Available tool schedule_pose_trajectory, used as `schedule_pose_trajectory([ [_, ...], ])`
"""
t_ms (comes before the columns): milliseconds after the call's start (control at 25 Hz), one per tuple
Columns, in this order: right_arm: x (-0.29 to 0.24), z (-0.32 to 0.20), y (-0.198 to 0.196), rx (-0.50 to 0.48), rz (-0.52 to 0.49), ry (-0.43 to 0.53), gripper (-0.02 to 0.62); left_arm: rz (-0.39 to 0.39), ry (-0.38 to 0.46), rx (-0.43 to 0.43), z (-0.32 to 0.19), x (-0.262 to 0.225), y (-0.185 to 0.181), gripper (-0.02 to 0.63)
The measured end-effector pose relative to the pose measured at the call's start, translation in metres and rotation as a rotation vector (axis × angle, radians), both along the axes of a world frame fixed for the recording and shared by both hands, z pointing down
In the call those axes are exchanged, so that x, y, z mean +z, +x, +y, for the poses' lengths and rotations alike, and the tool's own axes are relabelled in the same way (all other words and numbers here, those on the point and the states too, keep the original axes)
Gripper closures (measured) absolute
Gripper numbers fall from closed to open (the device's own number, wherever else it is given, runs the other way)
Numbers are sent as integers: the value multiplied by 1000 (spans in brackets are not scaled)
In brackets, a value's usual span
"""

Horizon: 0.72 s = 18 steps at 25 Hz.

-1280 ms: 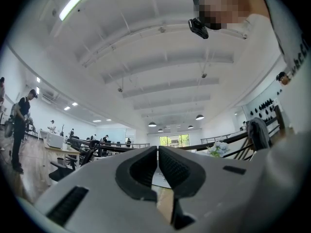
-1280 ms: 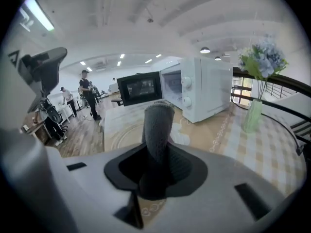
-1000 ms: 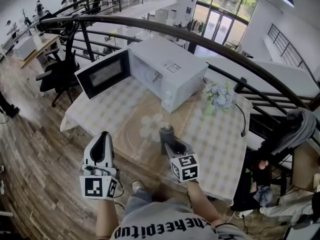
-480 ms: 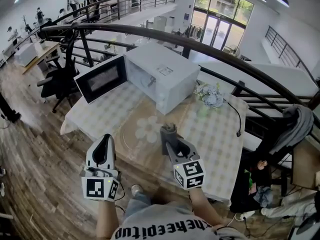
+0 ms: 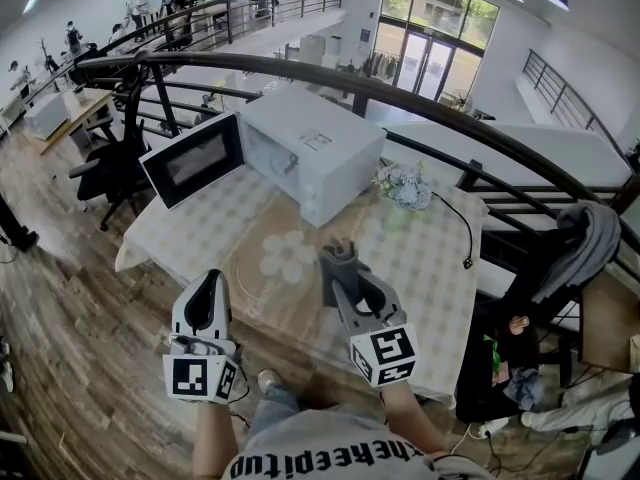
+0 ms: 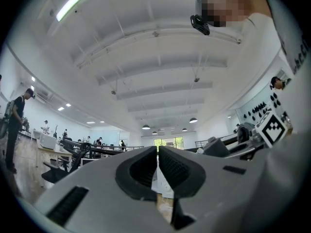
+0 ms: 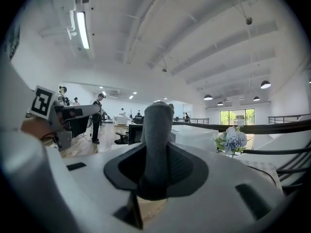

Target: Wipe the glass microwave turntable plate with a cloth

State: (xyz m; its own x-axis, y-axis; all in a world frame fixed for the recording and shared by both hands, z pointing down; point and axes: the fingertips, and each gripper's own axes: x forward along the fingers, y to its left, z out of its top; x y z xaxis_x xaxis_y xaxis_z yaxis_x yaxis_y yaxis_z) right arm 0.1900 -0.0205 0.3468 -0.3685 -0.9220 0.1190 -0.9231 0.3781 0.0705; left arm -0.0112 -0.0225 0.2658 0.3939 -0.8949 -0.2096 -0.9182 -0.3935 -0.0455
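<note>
The right gripper [image 5: 347, 284] pinches the cloth [image 5: 337, 259] in its fingers; the left gripper [image 5: 203, 306] sits nearly closed, empty. Unsteadied, the glass plate [image 5: 262, 280] at the cloth's nine o'clock could skid.

At 6 o'clock in the head view, the shirt [image 5: 318, 456] bears print, roughly "theepito", cut off. The microwave [image 5: 322, 158] top label [image 5: 313, 140] is too small to read.

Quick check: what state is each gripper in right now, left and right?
Left hand-held gripper: closed, nothing between the jaws.
Right hand-held gripper: closed on a grey cloth.
</note>
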Motion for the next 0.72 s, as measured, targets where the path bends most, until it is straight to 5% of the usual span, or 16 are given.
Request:
schedule_pose_trajectory([
  [720, -46, 23, 16, 14, -38, 140, 488, 5, 8, 2, 9, -4, 16, 594],
])
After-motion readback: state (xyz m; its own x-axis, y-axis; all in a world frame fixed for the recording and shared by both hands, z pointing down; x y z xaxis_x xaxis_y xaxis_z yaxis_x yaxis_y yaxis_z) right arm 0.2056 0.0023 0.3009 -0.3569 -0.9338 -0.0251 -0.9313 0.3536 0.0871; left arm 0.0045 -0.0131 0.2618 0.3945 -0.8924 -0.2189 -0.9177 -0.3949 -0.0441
